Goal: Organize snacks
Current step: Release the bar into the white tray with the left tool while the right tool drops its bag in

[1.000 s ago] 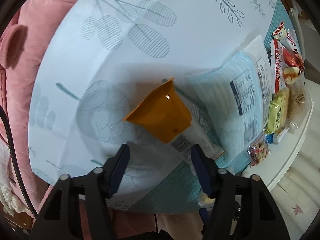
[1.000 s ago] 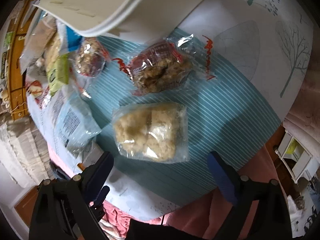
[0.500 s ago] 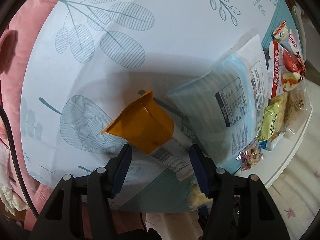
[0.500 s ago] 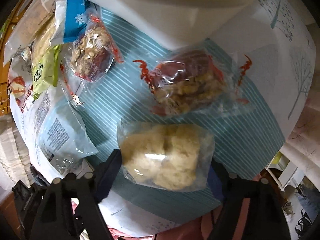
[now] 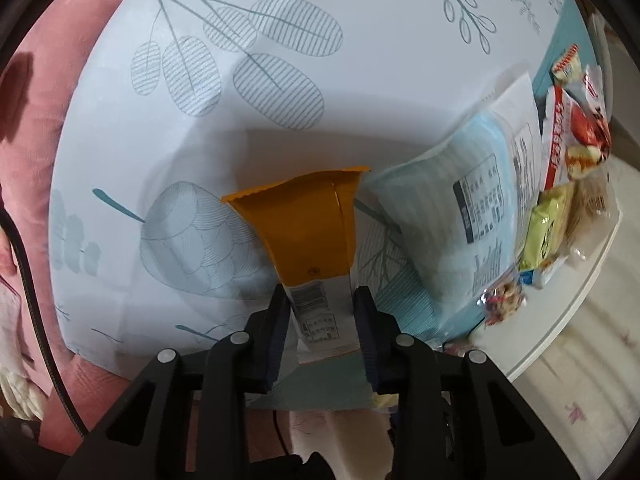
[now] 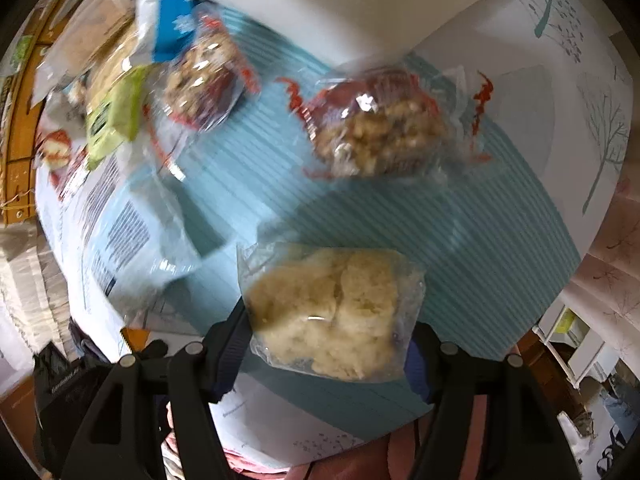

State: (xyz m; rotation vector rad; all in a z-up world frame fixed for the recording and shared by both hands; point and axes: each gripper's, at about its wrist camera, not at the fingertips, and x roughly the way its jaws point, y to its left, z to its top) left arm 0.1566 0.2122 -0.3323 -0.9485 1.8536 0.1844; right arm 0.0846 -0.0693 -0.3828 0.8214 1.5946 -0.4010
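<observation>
Left tool (image 5: pixel 322 312) clamped on the orange packet (image 5: pixel 308 232); right tool (image 6: pixel 326 340), just closing, straddles the pale pastry bag (image 6: pixel 332 312).

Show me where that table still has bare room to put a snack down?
Bare patch: the leaf-printed white tablecloth above and left of the orange-and-white packet. In the right wrist view, teal striped cloth right of the clear bag of pale cakes is free. Crowded: the far-edge snack pile.
</observation>
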